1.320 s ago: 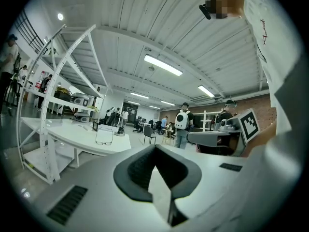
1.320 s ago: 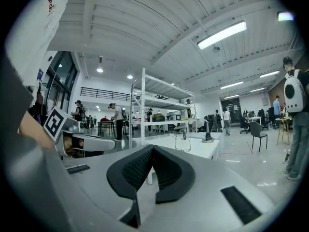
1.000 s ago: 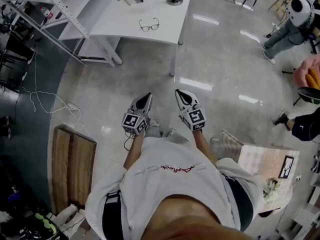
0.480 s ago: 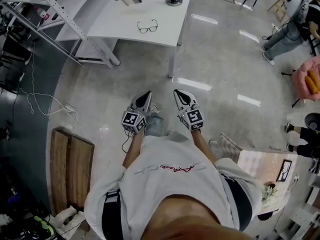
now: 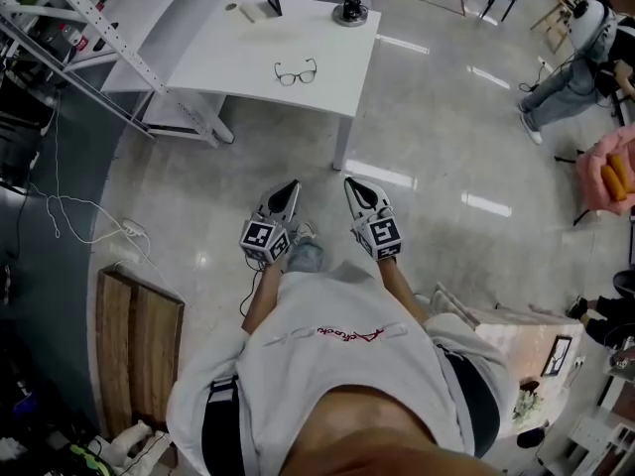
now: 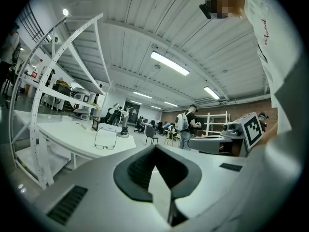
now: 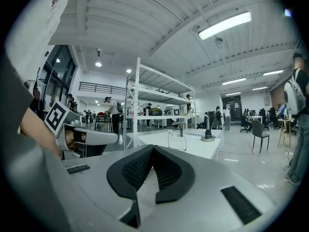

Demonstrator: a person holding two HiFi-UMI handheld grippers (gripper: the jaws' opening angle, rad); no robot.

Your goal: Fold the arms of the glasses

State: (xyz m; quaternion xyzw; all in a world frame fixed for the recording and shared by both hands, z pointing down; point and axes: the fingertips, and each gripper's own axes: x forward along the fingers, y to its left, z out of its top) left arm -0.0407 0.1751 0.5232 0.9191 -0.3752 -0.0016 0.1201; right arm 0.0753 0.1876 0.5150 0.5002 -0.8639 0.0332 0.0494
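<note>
My left hand-held gripper (image 5: 290,188) is clenched, its jaws pressed together with nothing between them. My right hand-held gripper (image 5: 353,184) is clenched and empty too. In the head view both sit side by side in front of my chest, over the glossy grey floor (image 5: 437,137), pointing towards the white worktop (image 5: 238,53). They are well apart from it. The glasses (image 5: 296,72) lie on that worktop, near its front edge and a little right of its middle, with the lenses facing me. Their arms appear to be spread open, reaching away from me. A dark round-based object (image 5: 349,10) stands at the worktop's far right corner. Off to the right, a person with a backpack (image 5: 575,43) stands on the floor.
</note>
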